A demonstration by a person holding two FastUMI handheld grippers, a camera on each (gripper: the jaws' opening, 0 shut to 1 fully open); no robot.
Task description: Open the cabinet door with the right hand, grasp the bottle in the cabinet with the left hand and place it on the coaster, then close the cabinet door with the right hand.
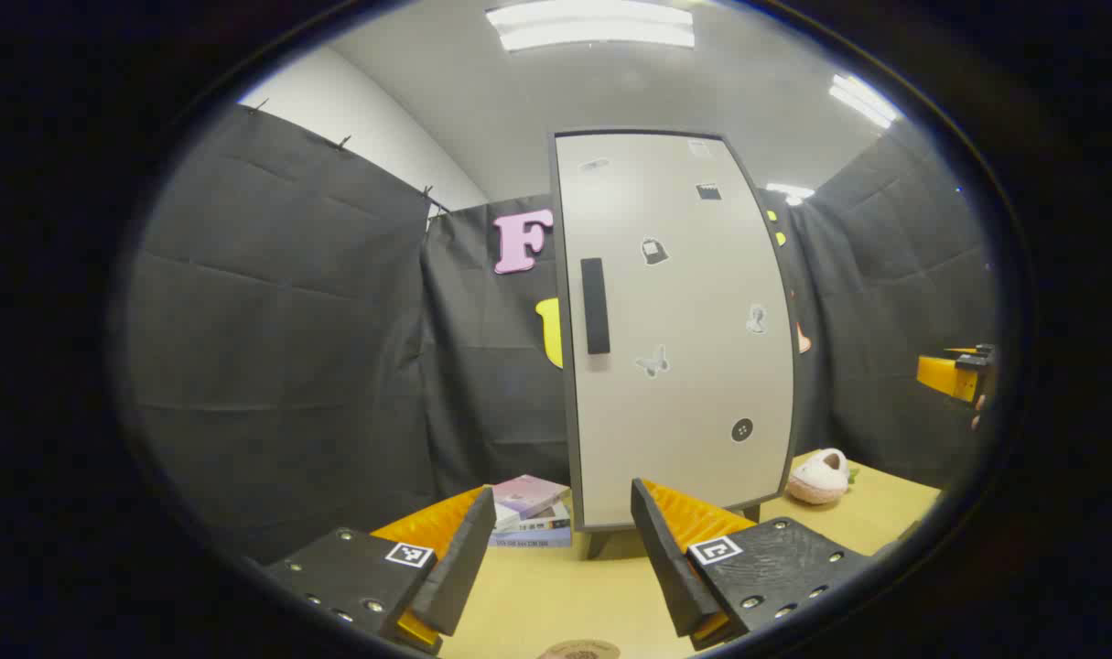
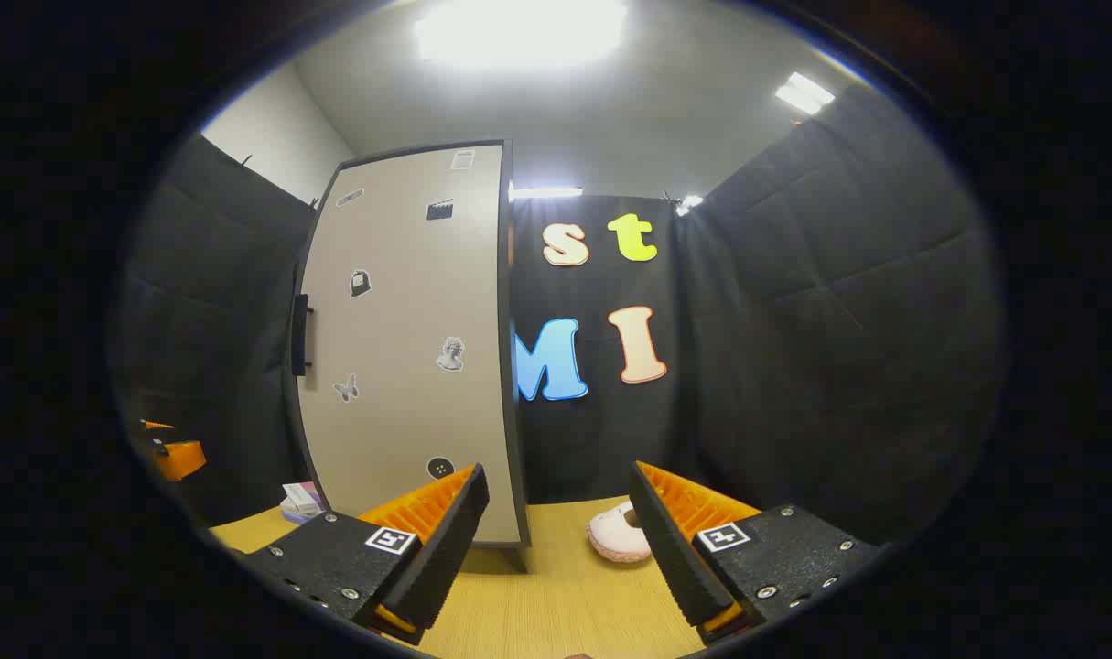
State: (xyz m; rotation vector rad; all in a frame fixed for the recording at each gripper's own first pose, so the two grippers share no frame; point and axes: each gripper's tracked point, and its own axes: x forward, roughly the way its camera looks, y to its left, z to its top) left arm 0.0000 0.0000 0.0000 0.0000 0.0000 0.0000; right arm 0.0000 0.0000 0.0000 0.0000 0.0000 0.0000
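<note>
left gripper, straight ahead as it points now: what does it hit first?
Most likely the closed cabinet door. The left gripper is open with bare table between its fingers, and the door's lower part sits right ahead beyond them. The handle is higher, off that line. Depth is hard to judge through the fisheye.

I see the cabinet door [image 1: 674,329] pale grey, dotted with small black and grey stickers, its handle [image 1: 595,306] black. At my five o'clock lies a pink-and-cream slipper [image 1: 818,476] on the light wood table [image 1: 565,586]. The books [image 1: 528,513] show pink and white covers.
</note>
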